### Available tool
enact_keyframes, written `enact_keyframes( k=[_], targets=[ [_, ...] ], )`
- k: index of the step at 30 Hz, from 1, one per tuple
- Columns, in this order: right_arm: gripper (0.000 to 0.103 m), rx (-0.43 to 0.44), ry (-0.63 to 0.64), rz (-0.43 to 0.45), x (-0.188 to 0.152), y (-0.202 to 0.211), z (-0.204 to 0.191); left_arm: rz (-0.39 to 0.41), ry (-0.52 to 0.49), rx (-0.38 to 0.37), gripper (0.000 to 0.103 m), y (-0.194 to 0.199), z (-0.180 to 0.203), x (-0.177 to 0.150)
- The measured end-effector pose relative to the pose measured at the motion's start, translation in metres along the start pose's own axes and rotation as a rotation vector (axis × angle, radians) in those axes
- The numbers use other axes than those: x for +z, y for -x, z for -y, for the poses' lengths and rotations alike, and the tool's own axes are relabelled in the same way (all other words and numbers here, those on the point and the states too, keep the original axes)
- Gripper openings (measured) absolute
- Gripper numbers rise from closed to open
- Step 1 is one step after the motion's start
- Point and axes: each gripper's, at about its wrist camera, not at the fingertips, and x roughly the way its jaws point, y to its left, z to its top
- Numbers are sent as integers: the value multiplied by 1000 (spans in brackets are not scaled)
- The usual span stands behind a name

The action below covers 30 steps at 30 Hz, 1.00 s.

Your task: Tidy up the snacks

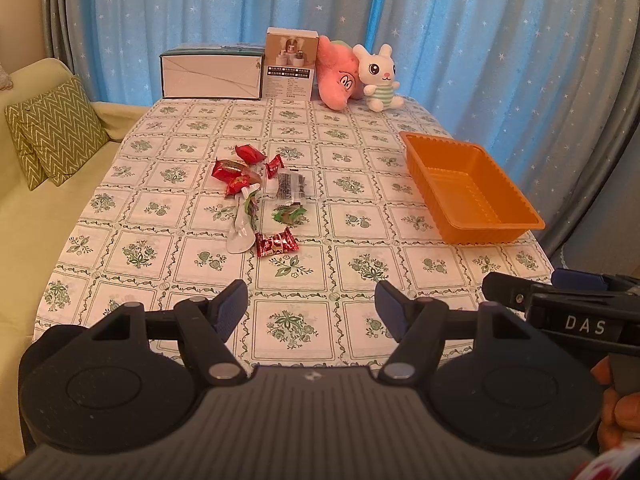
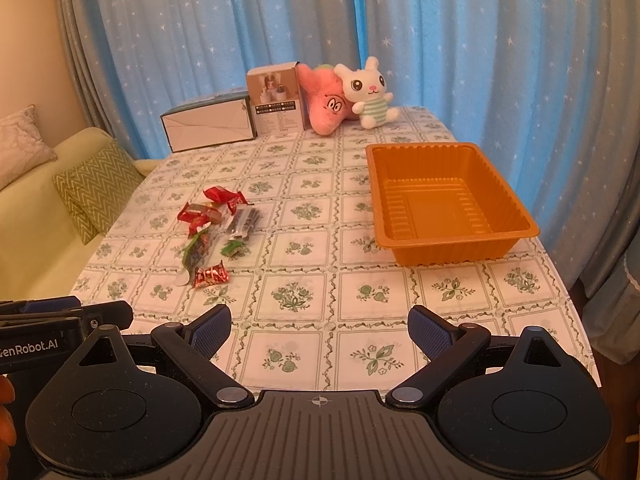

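Note:
Several wrapped snacks lie scattered mid-table: red candies (image 1: 277,242) (image 2: 212,274), a green-wrapped one (image 1: 289,214) (image 2: 234,247), a clear packet of dark sticks (image 1: 291,186) (image 2: 243,222) and a white wrapper (image 1: 242,232). An orange plastic tray (image 1: 500,222) (image 2: 384,200) sits empty on the right side. My left gripper (image 1: 311,312) is open above the near table edge, well short of the snacks. My right gripper (image 2: 319,330) is open too, nothing between its fingers, near the front edge. Each gripper shows at the other view's side.
At the table's far end stand a white box (image 1: 212,76), a product carton (image 1: 290,66), a pink plush (image 1: 338,76) and a white bunny plush (image 1: 380,80). A sofa with a green zigzag cushion (image 1: 56,132) is left. Blue star curtains hang behind. A floral tablecloth (image 2: 296,296) covers the table.

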Motion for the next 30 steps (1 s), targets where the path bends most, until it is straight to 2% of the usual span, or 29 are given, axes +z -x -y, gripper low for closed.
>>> enact_keyframes(
  k=[18,30],
  targets=[
    [95,13,-11,-1,-2,-10,-1,-12,8,2,67,-10,-7,-2],
    [95,61,39,-2,10,-80,-21,-74,50,42,67,-68,-60,14]
  ],
)
